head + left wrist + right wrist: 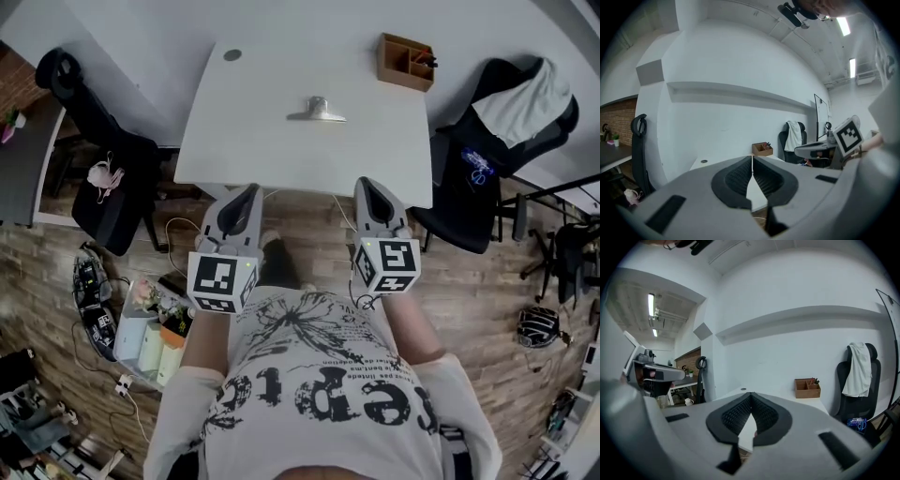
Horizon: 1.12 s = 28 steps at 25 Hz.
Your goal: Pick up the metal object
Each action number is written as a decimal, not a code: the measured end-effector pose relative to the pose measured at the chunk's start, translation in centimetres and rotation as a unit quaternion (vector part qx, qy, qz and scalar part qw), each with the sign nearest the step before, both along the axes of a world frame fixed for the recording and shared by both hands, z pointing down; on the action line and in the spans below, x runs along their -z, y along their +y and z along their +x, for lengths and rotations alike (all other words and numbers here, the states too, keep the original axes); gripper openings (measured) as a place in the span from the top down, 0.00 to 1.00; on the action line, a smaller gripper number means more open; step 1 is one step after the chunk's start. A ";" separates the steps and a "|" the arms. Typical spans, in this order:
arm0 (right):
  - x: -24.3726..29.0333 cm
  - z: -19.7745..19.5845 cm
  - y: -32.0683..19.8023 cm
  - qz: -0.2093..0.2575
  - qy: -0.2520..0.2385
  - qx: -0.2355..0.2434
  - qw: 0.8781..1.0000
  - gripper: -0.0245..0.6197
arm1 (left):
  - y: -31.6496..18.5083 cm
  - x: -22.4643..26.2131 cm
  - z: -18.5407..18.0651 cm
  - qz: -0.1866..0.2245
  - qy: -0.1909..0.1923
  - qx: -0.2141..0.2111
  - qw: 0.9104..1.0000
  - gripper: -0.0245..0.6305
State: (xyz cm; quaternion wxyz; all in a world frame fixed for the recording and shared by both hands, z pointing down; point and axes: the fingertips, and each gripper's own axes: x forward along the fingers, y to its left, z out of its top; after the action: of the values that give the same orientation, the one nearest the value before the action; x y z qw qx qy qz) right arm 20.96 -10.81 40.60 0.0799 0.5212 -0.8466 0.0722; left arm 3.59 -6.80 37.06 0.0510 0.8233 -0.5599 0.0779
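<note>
A small shiny metal object [317,112] with a flat base and a short upright stub lies near the middle of the white table [244,141]. Both grippers hang in front of the table's near edge, well short of the object. My left gripper [249,190] is shut with nothing between its jaws, and in its own view the black pads [740,180] meet tip to tip. My right gripper [365,184] is also shut and empty, its pads [764,416] touching. The metal object is hidden in both gripper views.
A wooden desk organiser [406,61] stands at the table's far right corner, a round cable hole [232,54] at the far left. Black office chairs flank the table, left [103,159] and right [497,141]. Bags and boxes [141,328] clutter the wood floor at left.
</note>
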 end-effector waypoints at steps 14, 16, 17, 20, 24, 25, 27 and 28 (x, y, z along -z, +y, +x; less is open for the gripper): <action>-2.2 -4.5 -17.4 -0.045 0.036 -0.009 0.998 0.98 | -19.3 0.2 -4.2 0.006 0.016 -0.026 1.000 0.95; -3.3 -5.2 -19.7 -0.059 0.039 -0.011 0.997 0.98 | -21.8 -0.1 -4.7 0.009 0.018 -0.033 0.999 0.95; -3.9 -5.5 -20.8 -0.066 0.041 -0.013 0.997 0.98 | -23.0 -0.3 -5.0 0.011 0.021 -0.035 0.999 0.95; -5.8 -6.3 -23.6 -0.083 0.056 -0.019 0.995 0.98 | -25.9 -1.0 -5.8 0.014 0.027 -0.046 0.998 0.95; -8.3 -7.4 -26.2 -0.114 0.063 -0.029 0.991 0.97 | -28.5 -2.1 -6.9 0.014 0.030 -0.058 0.998 0.95; -9.1 -7.6 -26.7 -0.125 0.064 -0.032 0.990 0.97 | -29.0 -2.4 -7.1 0.014 0.032 -0.061 0.998 0.95; -11.1 -8.2 -27.5 -0.151 0.065 -0.032 0.986 0.95 | -29.8 -3.2 -7.5 0.014 0.032 -0.069 0.997 0.95; -12.2 -8.6 -27.8 -0.166 0.066 -0.030 0.984 0.86 | -30.2 -3.7 -7.7 0.015 0.032 -0.074 0.997 0.95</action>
State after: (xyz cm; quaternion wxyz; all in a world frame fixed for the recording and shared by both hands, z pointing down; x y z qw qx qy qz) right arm 12.38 -38.63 52.77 0.2184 0.5295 -0.7999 0.1793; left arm -4.08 -37.03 40.73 0.0508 0.8650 -0.4970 0.0466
